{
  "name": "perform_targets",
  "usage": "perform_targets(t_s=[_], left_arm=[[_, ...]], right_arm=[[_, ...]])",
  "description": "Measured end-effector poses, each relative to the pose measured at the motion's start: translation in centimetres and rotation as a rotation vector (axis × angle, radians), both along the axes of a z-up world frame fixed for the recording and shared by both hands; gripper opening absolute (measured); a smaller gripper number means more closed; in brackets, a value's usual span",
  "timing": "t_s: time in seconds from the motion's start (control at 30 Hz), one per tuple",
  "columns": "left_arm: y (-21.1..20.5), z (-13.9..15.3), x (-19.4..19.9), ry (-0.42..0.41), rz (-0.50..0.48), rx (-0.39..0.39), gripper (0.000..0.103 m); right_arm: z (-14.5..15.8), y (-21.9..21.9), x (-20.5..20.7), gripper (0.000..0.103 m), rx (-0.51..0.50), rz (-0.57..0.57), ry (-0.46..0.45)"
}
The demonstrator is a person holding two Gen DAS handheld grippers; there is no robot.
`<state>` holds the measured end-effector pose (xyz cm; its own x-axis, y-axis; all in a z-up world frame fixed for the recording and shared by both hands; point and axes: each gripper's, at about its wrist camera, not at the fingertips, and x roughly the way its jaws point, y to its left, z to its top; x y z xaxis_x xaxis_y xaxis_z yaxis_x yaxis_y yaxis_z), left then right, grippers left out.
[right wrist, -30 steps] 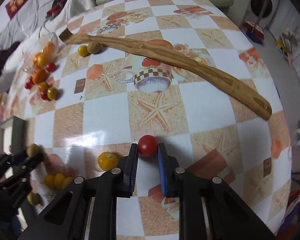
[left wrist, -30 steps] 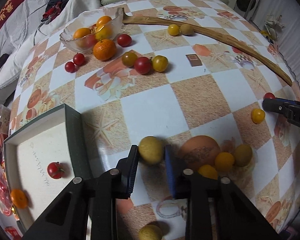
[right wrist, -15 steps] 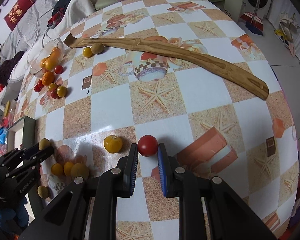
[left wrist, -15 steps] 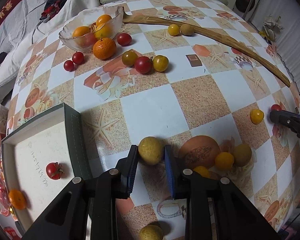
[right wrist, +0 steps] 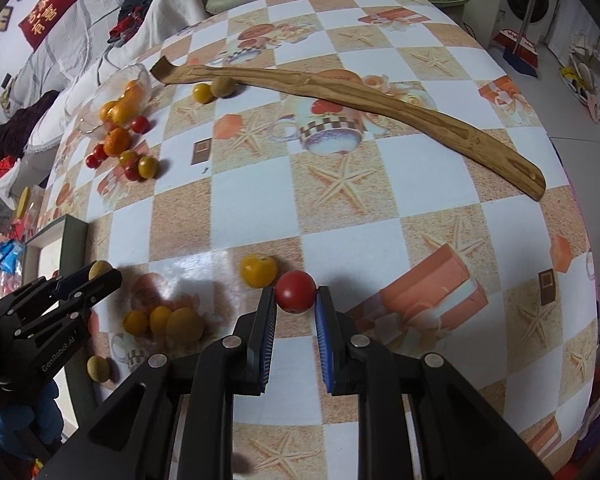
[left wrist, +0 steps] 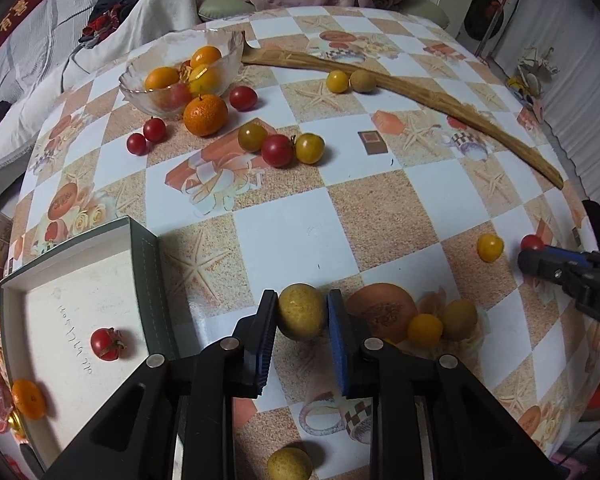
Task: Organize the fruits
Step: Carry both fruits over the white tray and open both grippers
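box (left wrist: 152, 280): left bench edge, holding a red tomato (left wrist: 107, 344)
left gripper (left wrist: 302, 314): jaws clamp a yellow-green fruit (left wrist: 301, 311), orange cluster (left wrist: 425, 330) beside
right gripper (right wrist: 296, 294): jaws pinch a red cherry tomato (right wrist: 295, 286), yellow tomato (right wrist: 259, 270) just left

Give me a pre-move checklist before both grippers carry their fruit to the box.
1. Left gripper clamps the round yellow-green fruit: ok, both pads touch it.
2. Right gripper clamps the red cherry tomato: ok.
3. Yellow tomato beside the right grip, touching or apart: cannot tell.
4. Open green-walled box has bare floor: ok, only a red tomato and a small orange inside.
5. Left fruit lifted clear of the table: cannot tell.
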<state>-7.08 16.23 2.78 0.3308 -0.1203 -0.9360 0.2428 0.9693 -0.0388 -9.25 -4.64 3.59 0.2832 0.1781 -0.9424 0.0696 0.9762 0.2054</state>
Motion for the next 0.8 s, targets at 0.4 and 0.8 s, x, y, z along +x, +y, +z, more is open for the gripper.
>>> perform_targets(t_s=[0.4, 0.8], left_arm=[[6.3, 4.3, -3.1, -0.056, 0.105, -0.043, 0.027], [17.6, 3.9, -10.1, 0.004, 0.308, 0.000, 0.027]], right_arm=[[2.0, 6.2, -0.4, 0.021, 0.038, 0.095, -0.004], [2.8, 18.7, -1.7, 0.021, 0.091, 0.310, 0.008]])
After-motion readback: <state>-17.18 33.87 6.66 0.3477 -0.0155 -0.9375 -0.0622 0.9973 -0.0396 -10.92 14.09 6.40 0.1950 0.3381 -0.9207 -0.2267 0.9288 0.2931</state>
